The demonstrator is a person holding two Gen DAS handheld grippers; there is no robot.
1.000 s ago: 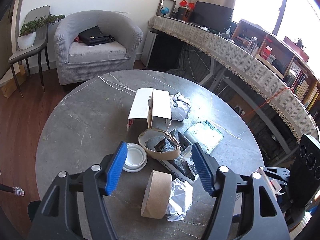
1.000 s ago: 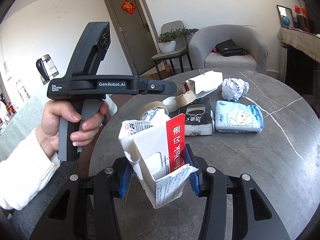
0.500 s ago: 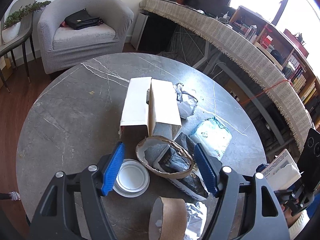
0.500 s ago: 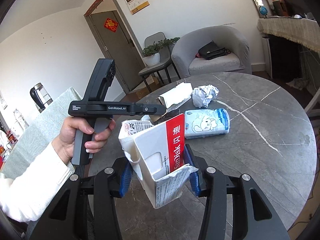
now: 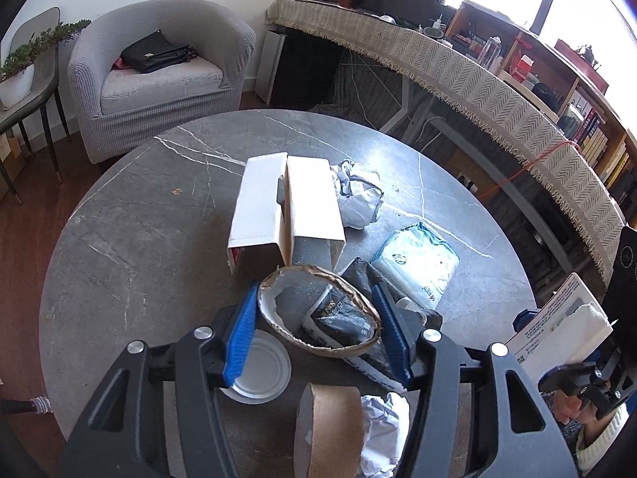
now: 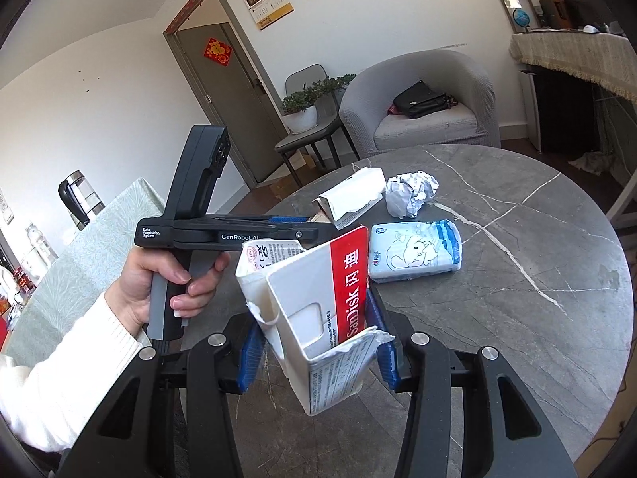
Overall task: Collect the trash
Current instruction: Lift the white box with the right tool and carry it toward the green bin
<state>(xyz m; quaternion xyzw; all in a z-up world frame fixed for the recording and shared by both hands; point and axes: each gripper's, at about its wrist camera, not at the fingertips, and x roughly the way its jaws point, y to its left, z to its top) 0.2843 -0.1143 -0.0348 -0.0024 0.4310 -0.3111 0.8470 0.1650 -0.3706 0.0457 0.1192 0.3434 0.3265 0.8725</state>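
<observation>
A round gray stone table [image 5: 131, 239] with white veins stands in a sunny room, with a gray armchair [image 5: 159, 75] behind it and a long shelf with a fringed cloth [image 5: 477, 79] by the window. On the table lie an open white box [image 5: 286, 203], a crumpled paper ball [image 5: 358, 195], a blue and white tissue pack [image 5: 418, 263], a black wrapper [image 5: 346, 318], a white lid [image 5: 258, 374] and a brown tape roll [image 5: 328, 430]. The left gripper [image 5: 316, 330] has its blue pads on both sides of a squashed cardboard ring [image 5: 318, 314], touching or almost touching it; I cannot tell if it squeezes. The right gripper [image 6: 316, 346] is clamped on a torn white and red SanDisk box [image 6: 318, 310], held up above the table's near edge.
</observation>
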